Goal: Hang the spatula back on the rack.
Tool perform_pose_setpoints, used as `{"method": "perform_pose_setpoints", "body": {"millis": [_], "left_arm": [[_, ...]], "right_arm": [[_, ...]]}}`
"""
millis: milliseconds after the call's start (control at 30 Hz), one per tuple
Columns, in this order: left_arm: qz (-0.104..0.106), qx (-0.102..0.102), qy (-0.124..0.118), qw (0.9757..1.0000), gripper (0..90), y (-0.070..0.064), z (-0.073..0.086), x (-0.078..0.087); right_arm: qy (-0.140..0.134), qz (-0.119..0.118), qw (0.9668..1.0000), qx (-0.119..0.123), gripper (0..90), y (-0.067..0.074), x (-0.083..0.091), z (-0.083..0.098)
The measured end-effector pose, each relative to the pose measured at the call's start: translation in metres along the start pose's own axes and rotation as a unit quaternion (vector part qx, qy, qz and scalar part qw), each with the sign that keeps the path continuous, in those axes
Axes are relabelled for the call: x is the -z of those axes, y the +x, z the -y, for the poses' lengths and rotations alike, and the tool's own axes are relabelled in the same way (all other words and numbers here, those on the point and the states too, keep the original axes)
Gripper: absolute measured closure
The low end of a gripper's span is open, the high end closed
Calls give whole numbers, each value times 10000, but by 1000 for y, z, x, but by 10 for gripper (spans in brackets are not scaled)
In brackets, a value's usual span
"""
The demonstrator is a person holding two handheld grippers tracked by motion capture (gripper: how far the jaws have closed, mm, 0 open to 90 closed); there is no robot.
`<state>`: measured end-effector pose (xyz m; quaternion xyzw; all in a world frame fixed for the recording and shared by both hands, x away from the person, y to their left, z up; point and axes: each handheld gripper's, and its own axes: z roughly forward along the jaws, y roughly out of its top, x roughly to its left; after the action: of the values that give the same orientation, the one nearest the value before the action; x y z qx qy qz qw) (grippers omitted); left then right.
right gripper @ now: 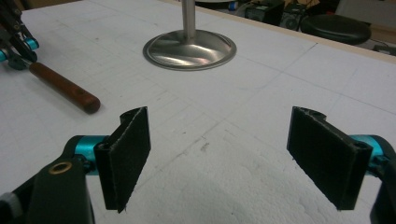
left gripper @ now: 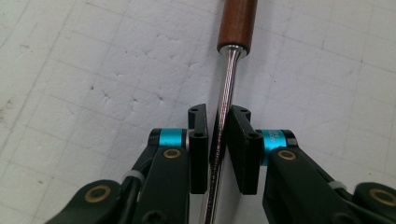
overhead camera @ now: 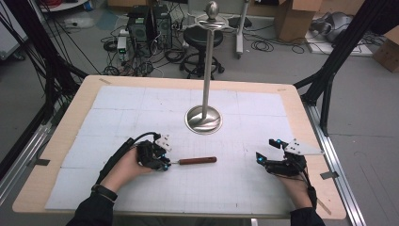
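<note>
The left gripper's (left gripper: 219, 140) fingers (left gripper: 198, 149) are clamped on the grooved metal shaft of a wooden-handled sharpening steel (left gripper: 231, 84), which runs up between them to its brown handle lying flat on the white foam-covered tabletop (overhead camera: 141, 108), just right of the left hand (overhead camera: 124, 169) in the high view. The right gripper's (right gripper: 224, 154) fingers (right gripper: 130, 154) stand wide apart with only bare tabletop between them, well apart from the steel at the near right of the tabletop. Beyond both, a polished metal stand (overhead camera: 203, 117) with a tall pole rises from its round base near the tabletop's middle.
</note>
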<state>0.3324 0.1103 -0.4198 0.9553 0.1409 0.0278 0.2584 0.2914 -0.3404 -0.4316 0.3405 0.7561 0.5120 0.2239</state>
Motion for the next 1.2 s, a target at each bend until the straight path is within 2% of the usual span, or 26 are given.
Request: {"method": "perform_pose_setpoints", "body": {"millis": [233, 300, 367, 533, 633, 767, 900, 967, 1033, 1133, 1200], "left_arm": [[-58, -122, 35, 9999, 824, -3, -1, 0], [-77, -18, 57, 10000, 842, -4, -1, 0], [-128, -78, 69, 9999, 843, -6, -2, 0], [-85, -33, 95, 9999, 844, -4, -3, 0], [4, 63, 214, 9998, 843, -2, -6, 0], [71, 84, 503, 9987, 843, 1, -14, -1], [-5, 30, 486, 9988, 844, -2, -14, -1], [-57, 3, 421, 9991, 844, -3, -12, 0], [-154, -18, 250, 9996, 845, -3, -11, 2], [-281, -17, -163, 9995, 845, -3, -11, 13], [-373, 28, -515, 9980, 845, -2, -10, 24]], "right_arm": [[4, -13, 10000, 45, 218, 1, -1, -2], [-21, -16, 10000, 31, 219, 1, -1, -2], [-21, -9, 10000, 43, 220, 1, 0, -2], [-25, -25, 10000, 50, 221, 0, 0, -2], [-9, -60, 10000, 33, 224, 1, -1, -2], [-27, -77, 9999, 67, 228, 3, -1, -3], [-48, -97, 9999, 88, 231, 4, -1, -5], [-36, -93, 9999, 71, 231, 4, -1, -5], [-46, -89, 9999, 80, 231, 3, -1, -5], [-61, -75, 9999, 62, 233, 2, 0, -5], [-59, -66, 9999, 48, 233, 2, 0, -5]]}}
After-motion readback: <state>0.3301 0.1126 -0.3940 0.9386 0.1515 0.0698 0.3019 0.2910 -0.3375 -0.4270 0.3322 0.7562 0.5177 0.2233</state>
